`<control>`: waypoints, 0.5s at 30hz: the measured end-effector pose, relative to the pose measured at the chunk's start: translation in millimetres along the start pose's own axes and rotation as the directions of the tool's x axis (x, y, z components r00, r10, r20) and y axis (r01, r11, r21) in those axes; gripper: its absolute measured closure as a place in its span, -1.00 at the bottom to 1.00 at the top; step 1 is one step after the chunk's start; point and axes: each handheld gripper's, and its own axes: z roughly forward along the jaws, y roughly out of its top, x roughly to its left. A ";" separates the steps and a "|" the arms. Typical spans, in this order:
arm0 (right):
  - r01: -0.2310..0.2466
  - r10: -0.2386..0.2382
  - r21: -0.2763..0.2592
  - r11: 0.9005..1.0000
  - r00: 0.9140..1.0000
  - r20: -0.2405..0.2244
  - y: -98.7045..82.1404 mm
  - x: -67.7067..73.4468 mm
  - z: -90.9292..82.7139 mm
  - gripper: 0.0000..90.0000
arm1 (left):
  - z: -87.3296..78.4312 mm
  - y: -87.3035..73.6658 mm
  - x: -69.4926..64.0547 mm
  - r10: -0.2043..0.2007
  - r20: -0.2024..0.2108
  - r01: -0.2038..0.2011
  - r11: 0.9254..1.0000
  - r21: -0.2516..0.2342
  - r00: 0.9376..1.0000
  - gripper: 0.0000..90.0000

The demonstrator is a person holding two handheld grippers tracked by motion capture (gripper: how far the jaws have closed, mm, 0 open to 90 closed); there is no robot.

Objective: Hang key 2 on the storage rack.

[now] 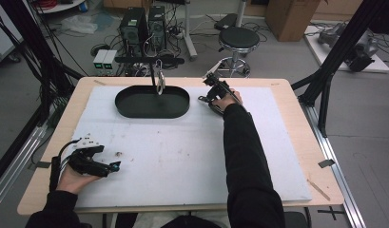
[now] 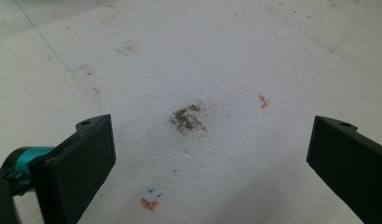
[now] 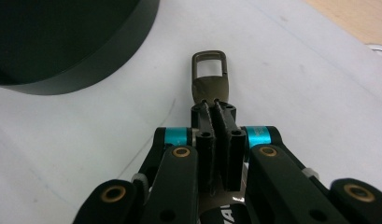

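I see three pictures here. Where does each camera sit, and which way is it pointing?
High view: above the person's side, looking forward and down on the table; both forearms, the left gripper and right gripper show.
Left gripper view: rides that gripper, looking down between open jaws at the stained white sheet.
Right gripper view: rides that gripper, looking along jaws shut on a metal clasp, beside the black tray.
Shared: the high and right gripper views both show the tray; all show the sheet.
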 end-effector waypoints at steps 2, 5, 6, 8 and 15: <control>-0.013 0.013 -0.004 1.000 1.000 -0.013 -0.9 -1.8 -2.8 0.94 | 0.0 0.0 0.2 0.000 -0.001 0.000 1.000 0.000 1.000 -0.96; -0.058 0.056 -0.033 0.998 0.997 -0.057 -4.0 -9.0 -13.7 0.94 | 0.1 0.0 0.0 0.002 -0.003 -0.002 1.000 0.001 1.000 -0.96; -0.070 0.068 -0.043 0.997 0.996 -0.057 -4.6 -10.0 -15.7 0.94 | -0.3 0.0 -0.4 0.003 -0.001 -0.003 1.000 -0.002 1.000 -0.96; -0.081 0.077 -0.057 0.995 0.994 -0.074 -5.8 -12.8 -18.4 0.94 | -0.5 0.0 -0.5 0.005 0.004 -0.005 1.000 -0.002 1.000 -0.96; -0.156 0.131 -0.194 0.969 0.982 -0.138 -15.3 -18.4 -48.0 0.94 | -0.6 0.2 -1.4 0.012 0.003 -0.012 1.000 -0.001 1.000 -0.96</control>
